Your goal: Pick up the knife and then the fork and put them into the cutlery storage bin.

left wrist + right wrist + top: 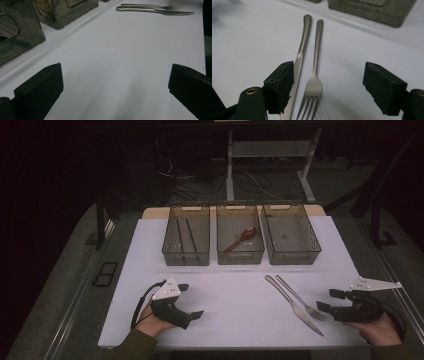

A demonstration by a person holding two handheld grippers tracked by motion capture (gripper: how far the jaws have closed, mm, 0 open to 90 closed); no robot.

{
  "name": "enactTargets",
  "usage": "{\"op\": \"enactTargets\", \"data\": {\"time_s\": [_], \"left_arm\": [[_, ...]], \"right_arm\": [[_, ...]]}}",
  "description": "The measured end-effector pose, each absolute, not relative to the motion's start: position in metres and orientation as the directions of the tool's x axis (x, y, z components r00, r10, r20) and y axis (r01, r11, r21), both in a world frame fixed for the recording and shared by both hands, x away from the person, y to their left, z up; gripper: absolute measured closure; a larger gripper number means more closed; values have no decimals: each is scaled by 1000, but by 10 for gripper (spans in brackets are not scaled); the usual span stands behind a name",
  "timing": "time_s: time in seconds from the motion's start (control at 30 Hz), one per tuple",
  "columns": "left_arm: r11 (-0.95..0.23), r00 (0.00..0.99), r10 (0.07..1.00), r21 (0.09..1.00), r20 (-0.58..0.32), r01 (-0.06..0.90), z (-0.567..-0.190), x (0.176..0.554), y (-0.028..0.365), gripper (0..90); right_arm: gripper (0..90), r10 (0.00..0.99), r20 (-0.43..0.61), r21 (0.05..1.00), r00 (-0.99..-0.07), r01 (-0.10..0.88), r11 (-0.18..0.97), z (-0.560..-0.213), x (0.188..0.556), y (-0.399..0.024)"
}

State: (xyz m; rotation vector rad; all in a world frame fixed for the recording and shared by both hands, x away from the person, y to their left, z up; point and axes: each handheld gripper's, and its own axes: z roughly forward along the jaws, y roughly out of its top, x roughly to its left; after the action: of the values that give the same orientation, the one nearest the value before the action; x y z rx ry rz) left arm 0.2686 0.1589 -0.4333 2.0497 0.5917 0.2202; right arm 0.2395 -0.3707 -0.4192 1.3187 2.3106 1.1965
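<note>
While the right black two-jaw gripper [327,300] hovers low at the near right of the table, its jaws stand apart and grasp nothing. In the right gripper view the tines of the steel fork [314,75] lie between the jaws, nearer the left one, and no pad presses on it. The silver table knife [298,67] runs just beside the fork, and its blade passes under or right against the left jaw; I cannot tell whether they touch.

Fork: long axis diagonal in the high view [299,297], handle end toward the far left, tines toward the near right and the right gripper. Knife [292,303]: nearly parallel, handle far, blade tip near. The two handles almost meet at the far end and the pieces spread slightly toward the person. Both lie flat on the white table sheet [235,290].

Left black two-jaw gripper [193,301]: held at the near left, jaws wide apart, with bare sheet between them in the left gripper view [115,82]. Well apart from the cutlery.

Farther out, three smoky translucent plastic bins stand in a row at the far edge of the sheet. The left bin [186,241] holds dark sticks, likely chopsticks. The middle bin [240,241] holds a reddish-brown spoon [241,239], bowl pointing far right. The right bin [291,240] sits nearest the knife and fork handles.
</note>
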Motion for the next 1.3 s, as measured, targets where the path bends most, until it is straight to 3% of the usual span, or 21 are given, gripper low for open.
{"op": "enactTargets", "data": {"time_s": [0.57, 0.97, 1.3], "left_arm": [[-434, 870, 486, 843, -79, 319, -433, 268, 158, 0], [-437, 872, 483, 841, -79, 319, -434, 267, 156, 0], [-443, 874, 480, 839, -76, 316, -434, 267, 156, 0]], "right_arm": [[375, 768, 205, 673, -607, 657, 340, -431, 240, -356], [509, 763, 180, 606, -620, 681, 411, -438, 238, -350], [560, 769, 193, 600, -609, 694, 399, -438, 239, -352]]}}
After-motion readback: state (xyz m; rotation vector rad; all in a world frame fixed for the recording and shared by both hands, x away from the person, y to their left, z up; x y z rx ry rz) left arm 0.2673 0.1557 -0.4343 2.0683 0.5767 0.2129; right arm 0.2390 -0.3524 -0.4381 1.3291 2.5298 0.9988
